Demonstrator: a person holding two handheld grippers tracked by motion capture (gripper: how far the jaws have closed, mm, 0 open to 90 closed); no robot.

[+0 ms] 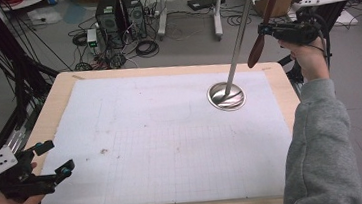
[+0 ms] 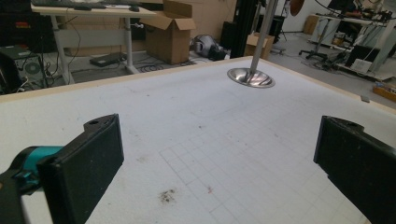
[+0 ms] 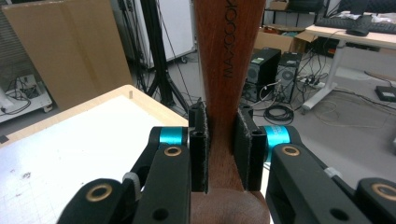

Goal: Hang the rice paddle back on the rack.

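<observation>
Two jaws of the right gripper (image 1: 268,27) clamp the wooden utensil (image 1: 261,33) mid-handle; its long axis runs steeply upright, slightly tilted.

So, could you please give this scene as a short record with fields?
Right gripper: shut on wooden utensil, held in the air beside the stand's pole
Left gripper: open, holding nothing, at the near left table corner
Metal stand: round base on the white mat, far right
Utensil marking: letters along the handle
</observation>
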